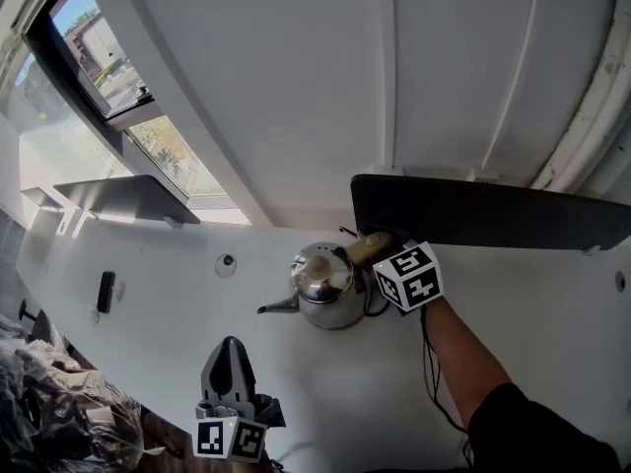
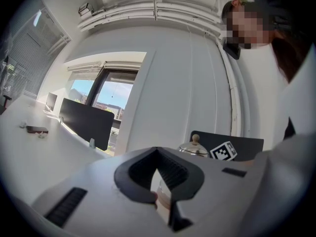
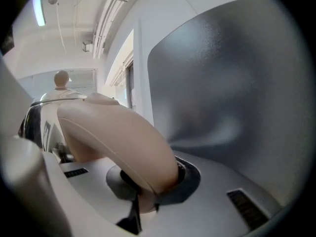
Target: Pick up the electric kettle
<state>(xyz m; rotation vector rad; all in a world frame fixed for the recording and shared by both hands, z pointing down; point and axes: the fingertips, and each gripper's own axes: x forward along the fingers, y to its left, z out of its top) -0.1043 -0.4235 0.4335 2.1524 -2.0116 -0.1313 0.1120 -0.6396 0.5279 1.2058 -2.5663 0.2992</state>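
Note:
A shiny steel electric kettle (image 1: 325,286) stands on the white desk (image 1: 158,313), its spout pointing left. Its beige handle (image 1: 367,247) is at the right side. My right gripper (image 1: 383,256) is at that handle, marker cube behind it. In the right gripper view the handle (image 3: 118,142) fills the space between the jaws and the pads press on it; the right gripper (image 3: 148,194) is shut on it. My left gripper (image 1: 229,355) rests near the desk's front edge, jaws together, pointing at the kettle (image 2: 195,148) from a distance. The left gripper (image 2: 160,179) holds nothing.
A dark divider panel (image 1: 493,215) stands right behind the kettle and my right hand. A small dark object (image 1: 105,291) and a round grommet (image 1: 226,262) lie left on the desk. Clutter (image 1: 49,402) sits at the lower left. A cable (image 1: 429,363) runs under my right arm.

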